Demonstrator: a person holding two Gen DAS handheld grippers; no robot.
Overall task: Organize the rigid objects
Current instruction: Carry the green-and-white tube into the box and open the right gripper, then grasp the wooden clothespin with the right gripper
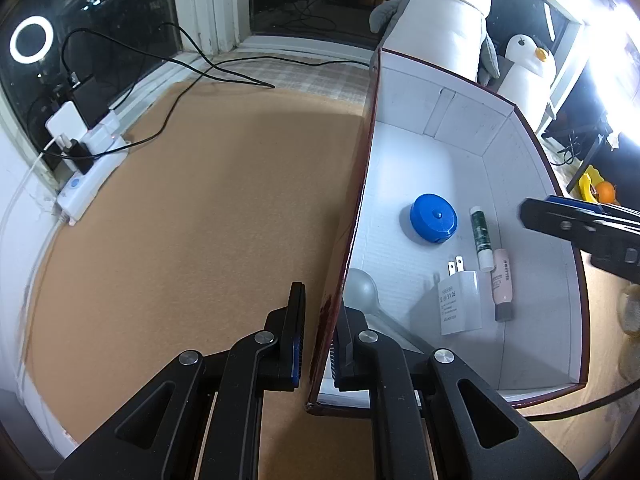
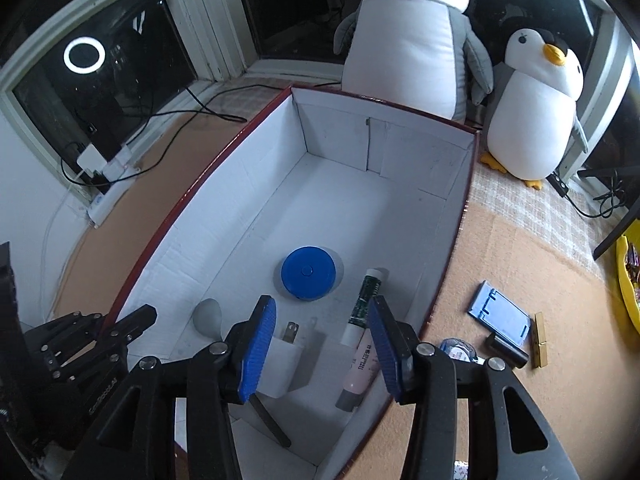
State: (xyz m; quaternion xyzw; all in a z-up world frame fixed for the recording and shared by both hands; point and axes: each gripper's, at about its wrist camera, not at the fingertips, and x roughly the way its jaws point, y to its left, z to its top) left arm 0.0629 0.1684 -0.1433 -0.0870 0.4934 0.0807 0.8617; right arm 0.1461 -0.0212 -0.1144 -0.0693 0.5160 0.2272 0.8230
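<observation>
box [image 2: 332, 144]: cardboard, matt white inside, glossy dark red outside
tape measure [image 2: 308, 273]: smooth blue plastic
charger [image 1: 460, 302]: white plastic, kinda matt
clothespin [image 2: 539, 340]: bare wood
penguins [image 2: 408, 40]: soft plush cloth
table cover [image 1: 180, 240]: tan, felt-like, matt

Left wrist view: low, close along box [image 1: 460, 184] left wall, facing window. Right wrist view: above box [image 2: 360, 200] interior, facing penguins [image 2: 408, 40]. Shared: box contents (blue disc [image 1: 433, 218], [image 2: 308, 273]).
</observation>
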